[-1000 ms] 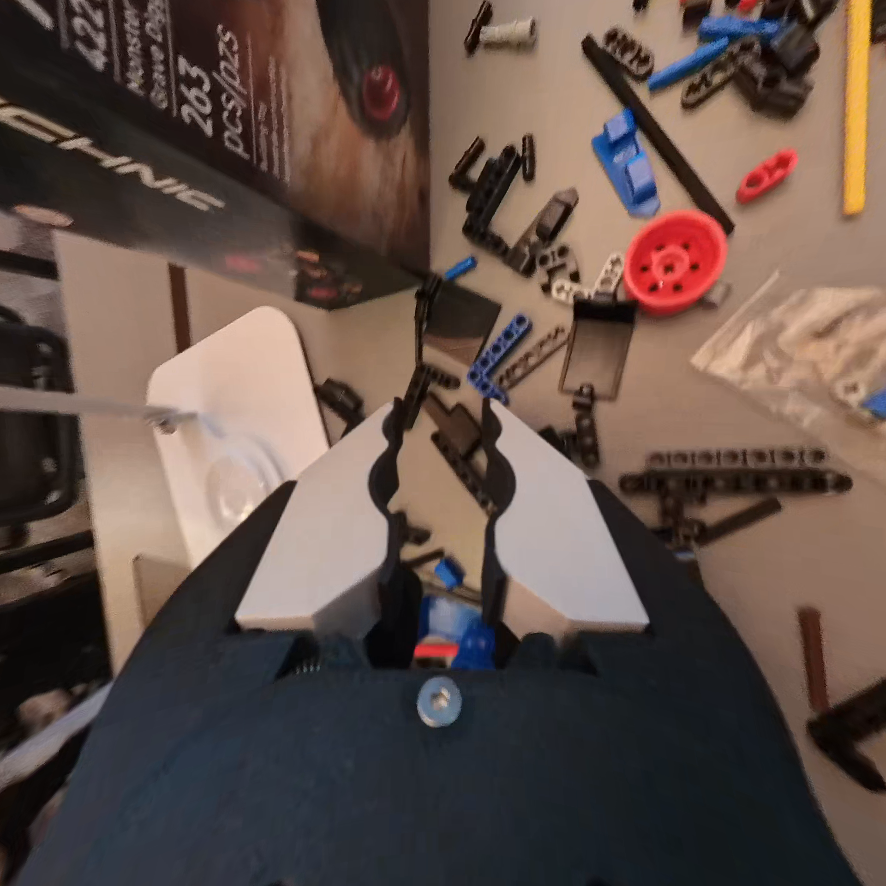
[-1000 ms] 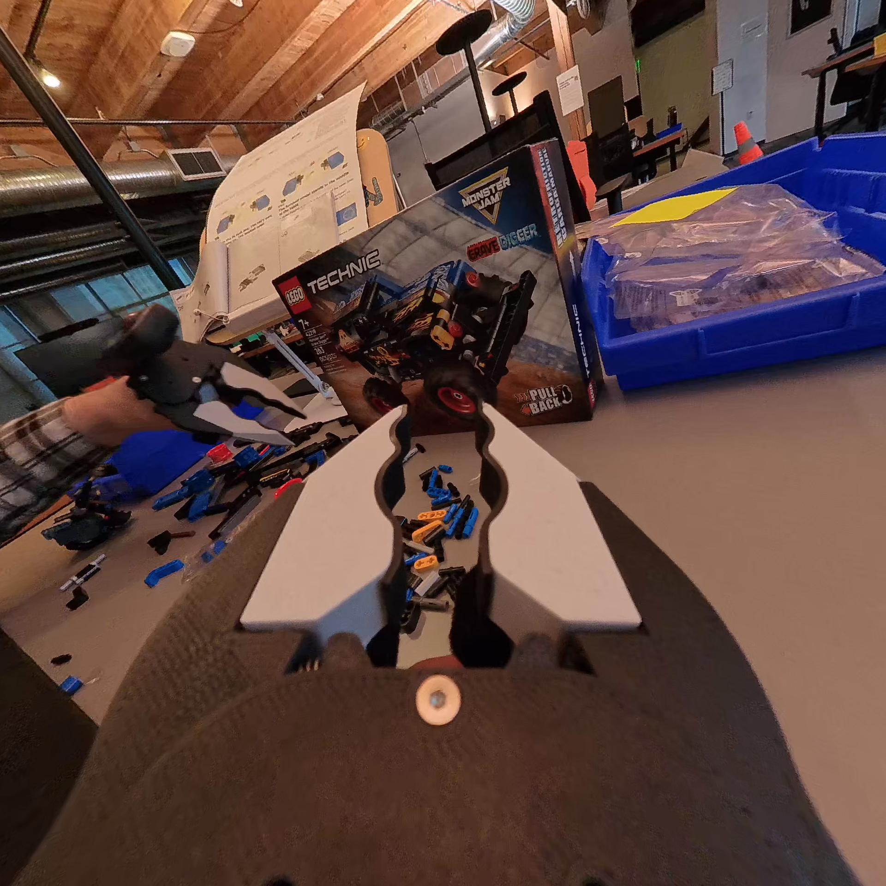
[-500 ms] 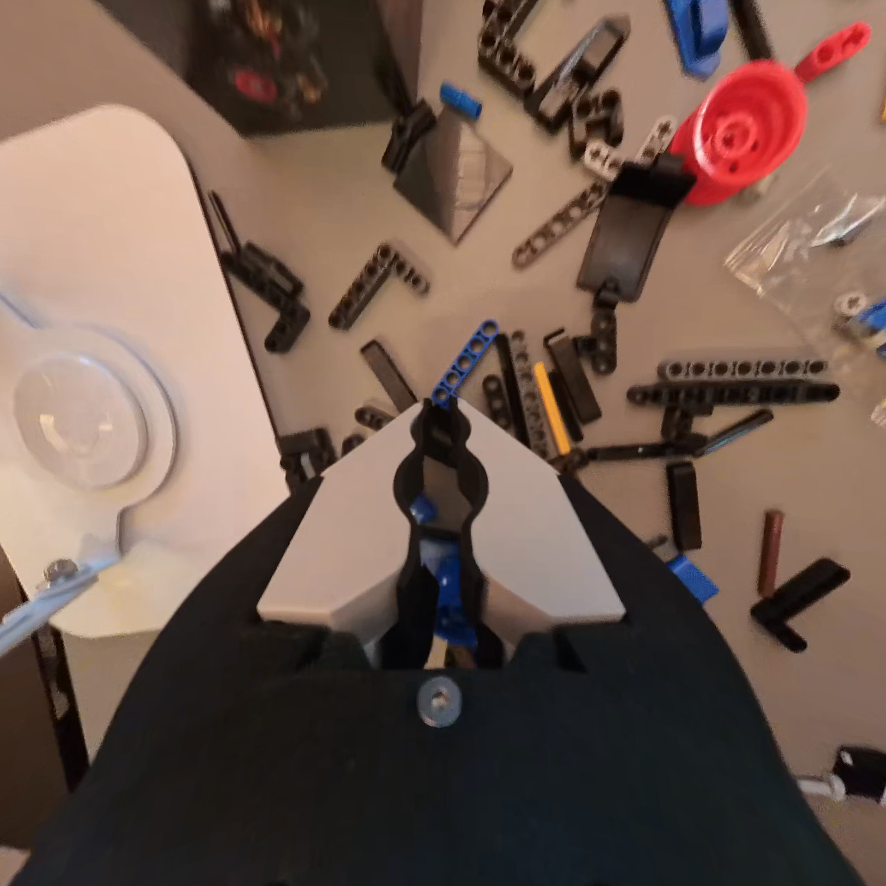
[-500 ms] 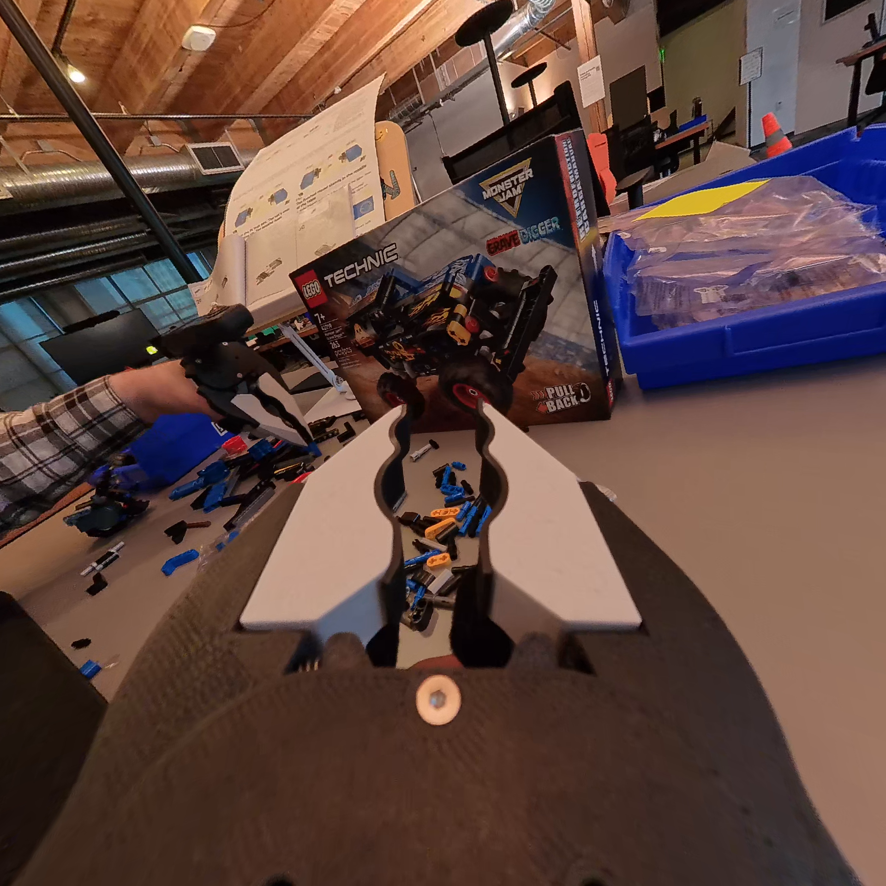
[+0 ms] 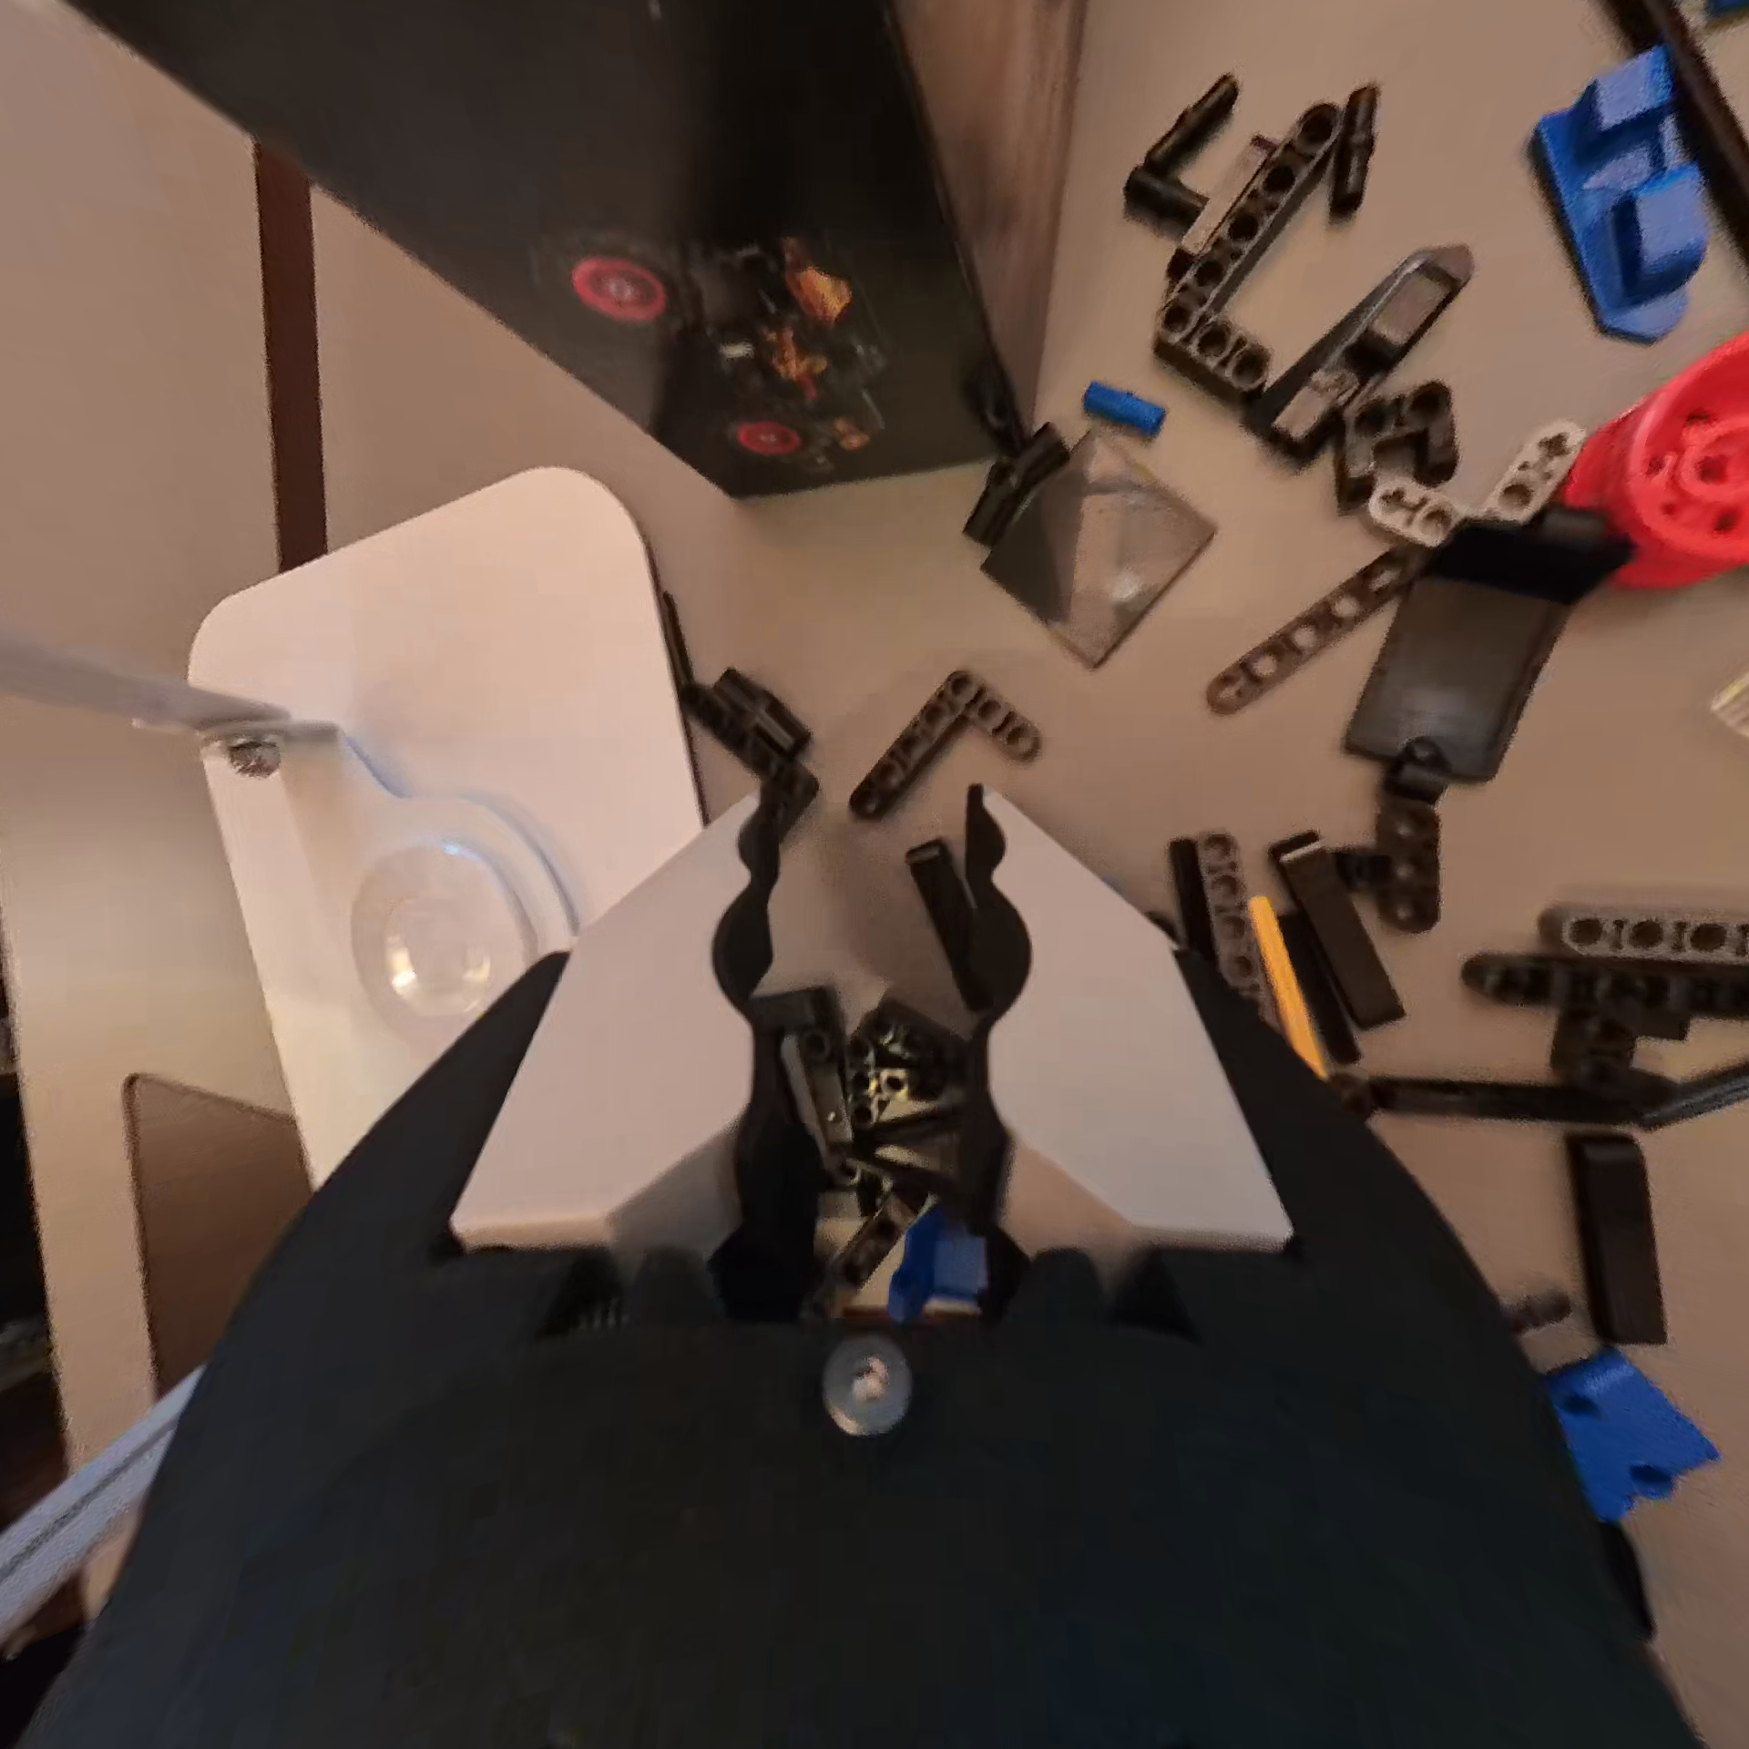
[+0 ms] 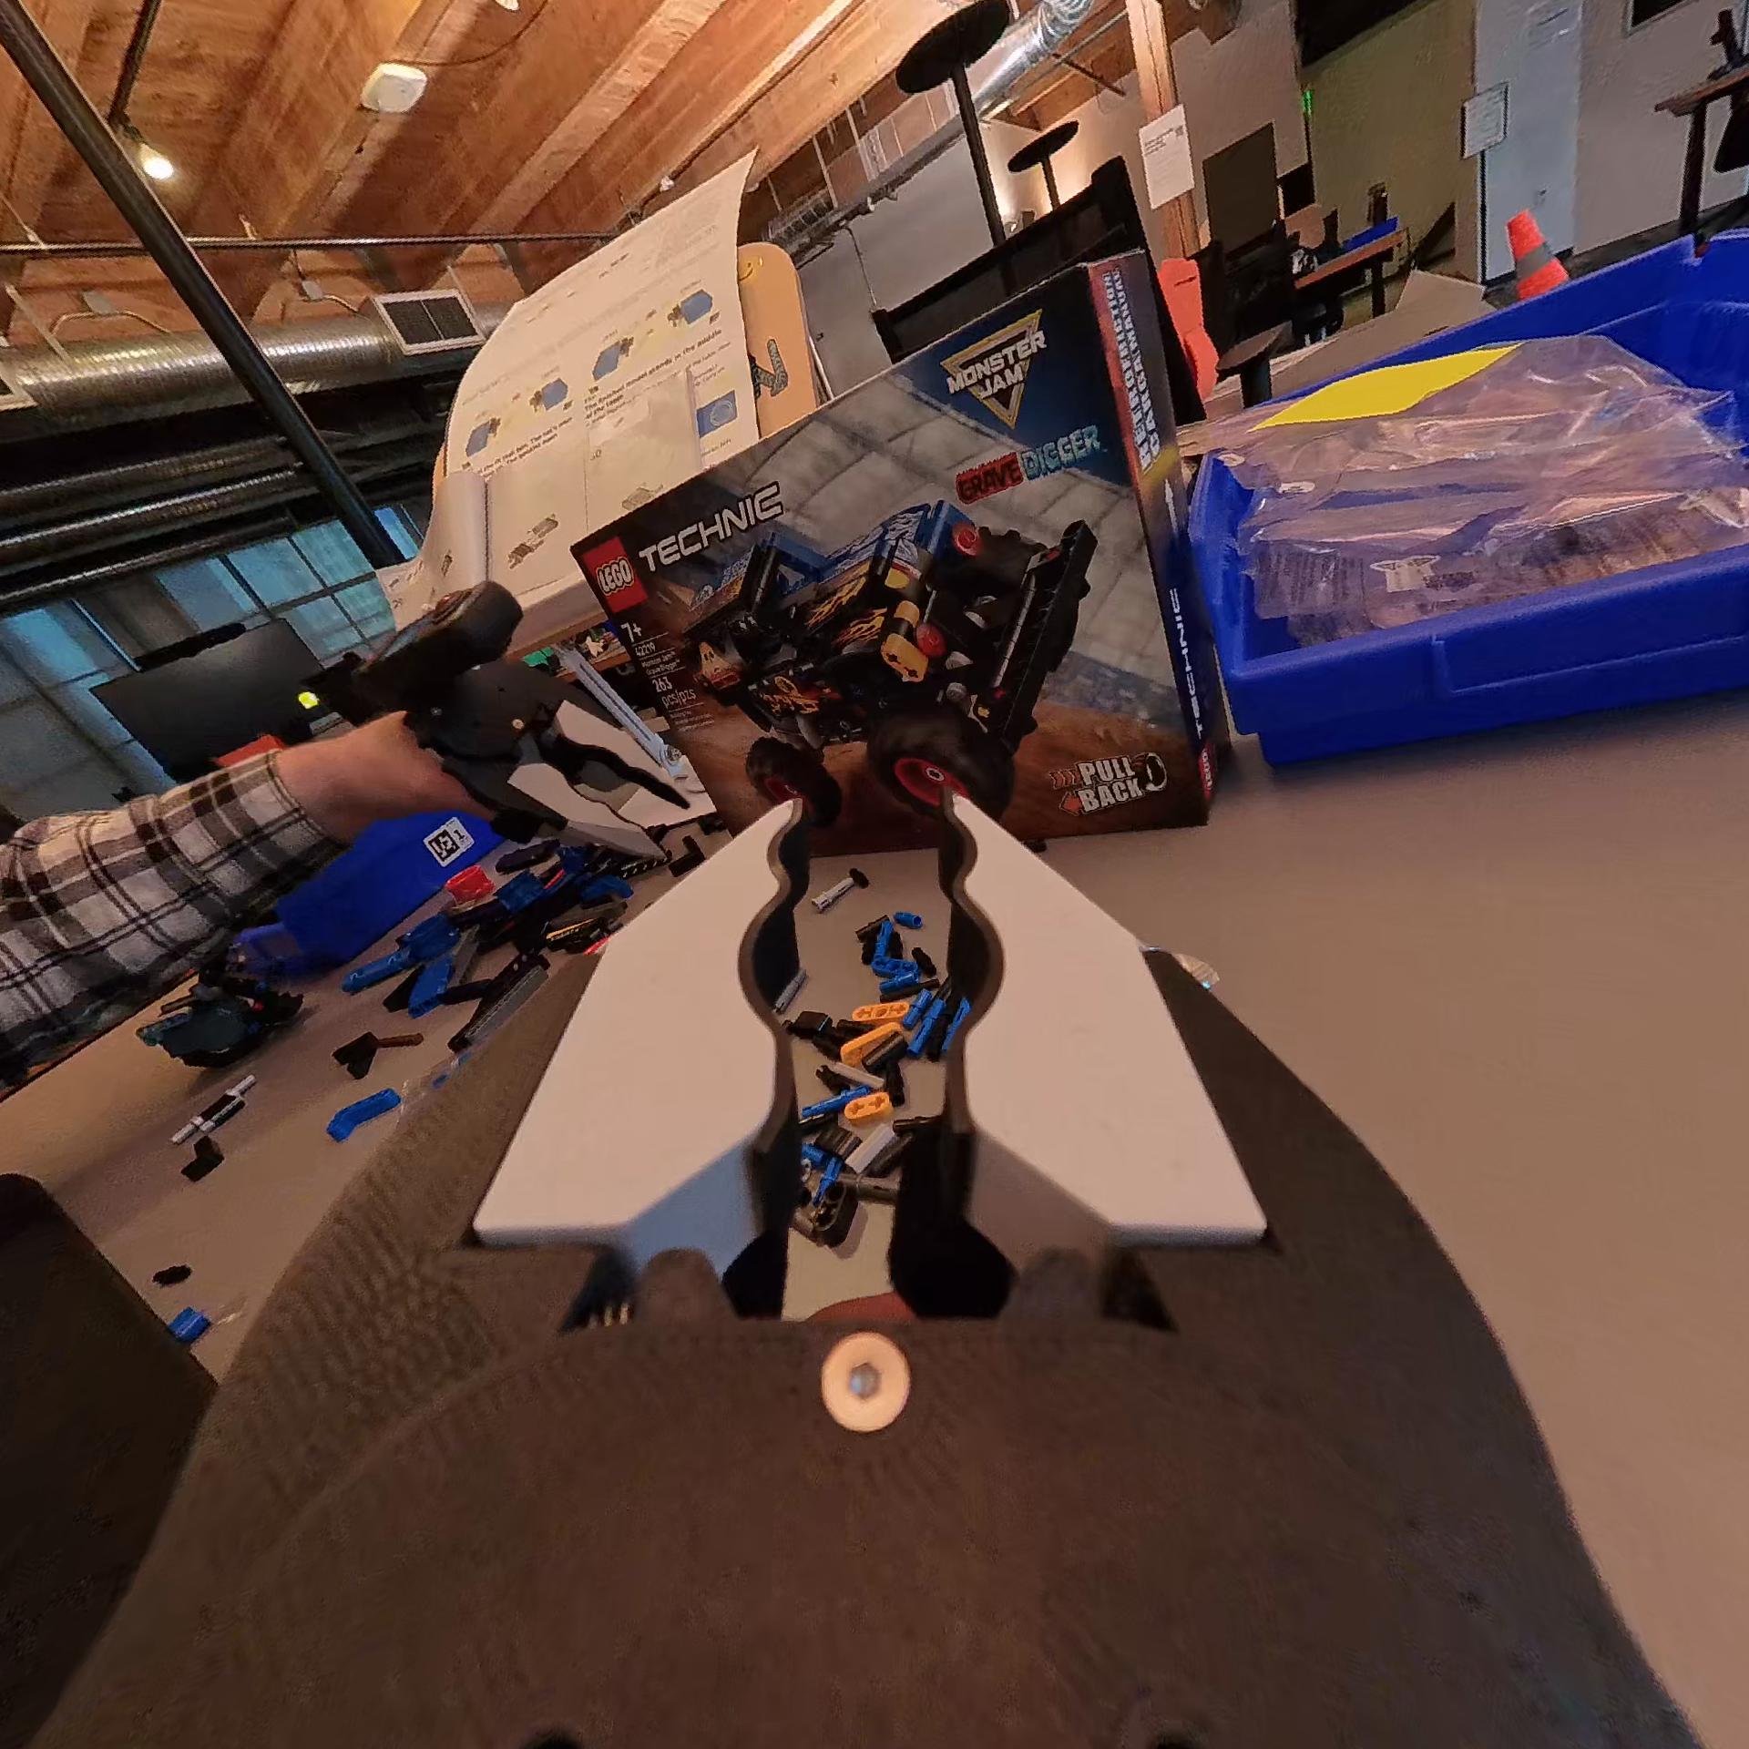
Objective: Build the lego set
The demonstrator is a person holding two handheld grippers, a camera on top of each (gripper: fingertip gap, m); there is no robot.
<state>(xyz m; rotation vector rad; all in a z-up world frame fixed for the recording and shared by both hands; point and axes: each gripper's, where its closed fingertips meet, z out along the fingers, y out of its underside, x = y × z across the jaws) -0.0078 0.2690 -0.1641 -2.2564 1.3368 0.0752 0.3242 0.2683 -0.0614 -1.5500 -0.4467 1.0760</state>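
Loose Lego pieces lie on the grey table. In the left wrist view my left gripper point(image 5: 871, 804) is open and points down over black pieces. A black L-shaped beam point(image 5: 946, 748) lies just beyond its fingertips. A heap of black parts point(image 5: 871, 1069) and a blue piece point(image 5: 932, 1259) show between the jaws, on the table as far as I can tell. In the right wrist view my right gripper point(image 6: 871, 804) is open and empty, low over a pile of small blue, orange and black pieces point(image 6: 871, 1032). The left gripper point(image 6: 568, 767) shows there at the left in a person's hand.
The Lego box point(image 6: 899, 615) stands behind the pile, also in the left wrist view point(image 5: 662, 237). A blue bin point(image 6: 1476, 681) with bags sits at the right. A red wheel point(image 5: 1685, 473), black panels point(image 5: 1098, 549) and a white stand base point(image 5: 454, 681) surround the left gripper. Some 35 cm of space lies between my two pairs of fingers.
My left gripper was nearly shut by a blue beam half a second ago and is now open. It has shifted over the black pieces. The right gripper has barely moved.
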